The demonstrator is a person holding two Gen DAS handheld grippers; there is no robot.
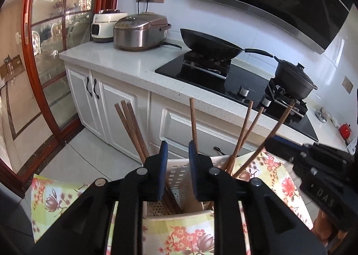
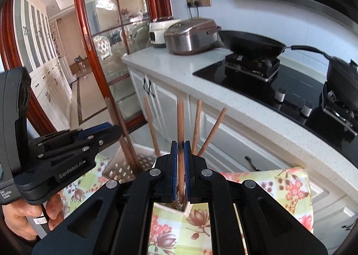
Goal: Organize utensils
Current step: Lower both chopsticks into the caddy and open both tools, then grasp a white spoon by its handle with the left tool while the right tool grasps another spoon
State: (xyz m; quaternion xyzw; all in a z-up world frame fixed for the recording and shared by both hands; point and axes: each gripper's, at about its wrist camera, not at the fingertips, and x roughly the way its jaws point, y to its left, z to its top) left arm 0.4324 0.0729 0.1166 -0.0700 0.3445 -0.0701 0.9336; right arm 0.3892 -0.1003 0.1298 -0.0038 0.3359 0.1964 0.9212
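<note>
A white perforated utensil holder [image 1: 179, 174] stands on a floral tablecloth [image 1: 183, 237] and holds several upright brown wooden chopsticks [image 1: 131, 129]. My left gripper [image 1: 177, 154] is open, its blue pads hanging over the holder's mouth; one chopstick [image 1: 192, 120] rises beside its right pad. My right gripper [image 2: 181, 163] is shut on a single chopstick [image 2: 180, 125], held upright with its lower end inside the holder [image 2: 125, 165]. The right gripper also shows at the right edge of the left wrist view [image 1: 279, 143], and the left gripper at the left of the right wrist view [image 2: 109, 130].
A white counter [image 1: 120, 62] with cabinets runs behind the table. On it are two rice cookers [image 1: 139, 31], a black hob with a wok [image 1: 210, 42] and a lidded pot [image 1: 293, 80]. A red-framed glass door [image 1: 51, 58] is at the left.
</note>
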